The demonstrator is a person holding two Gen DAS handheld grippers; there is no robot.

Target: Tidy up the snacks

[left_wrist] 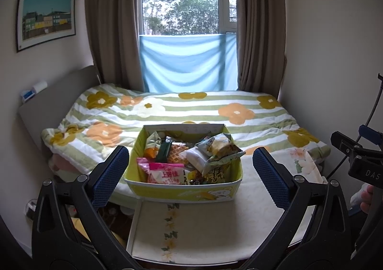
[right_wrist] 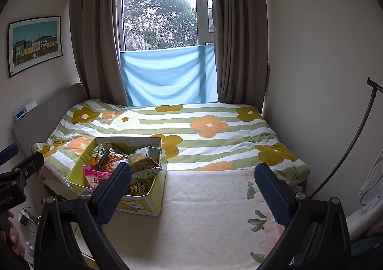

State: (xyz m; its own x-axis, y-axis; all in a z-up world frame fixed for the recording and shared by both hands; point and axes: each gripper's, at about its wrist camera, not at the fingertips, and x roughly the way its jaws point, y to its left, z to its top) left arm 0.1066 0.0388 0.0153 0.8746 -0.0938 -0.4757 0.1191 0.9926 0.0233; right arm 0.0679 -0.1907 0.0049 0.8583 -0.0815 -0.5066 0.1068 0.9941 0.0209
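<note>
Above snack box (left_wrist: 183,188): left claw (left_wrist: 190,174) wide open, empty.

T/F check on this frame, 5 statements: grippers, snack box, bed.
1. Both grippers are open and hold nothing. True: the left gripper and right gripper each show spread fingers with nothing between the pads.
2. The snack box is empty. False: it is full of packets, including a pink packet.
3. The box sits on the bed near its front edge. True.
4. The floral quilt covers the whole bed. False: it covers the far part; the near part shows a cream sheet.
5. The curtains are drawn shut. False: they hang apart, window visible.
</note>
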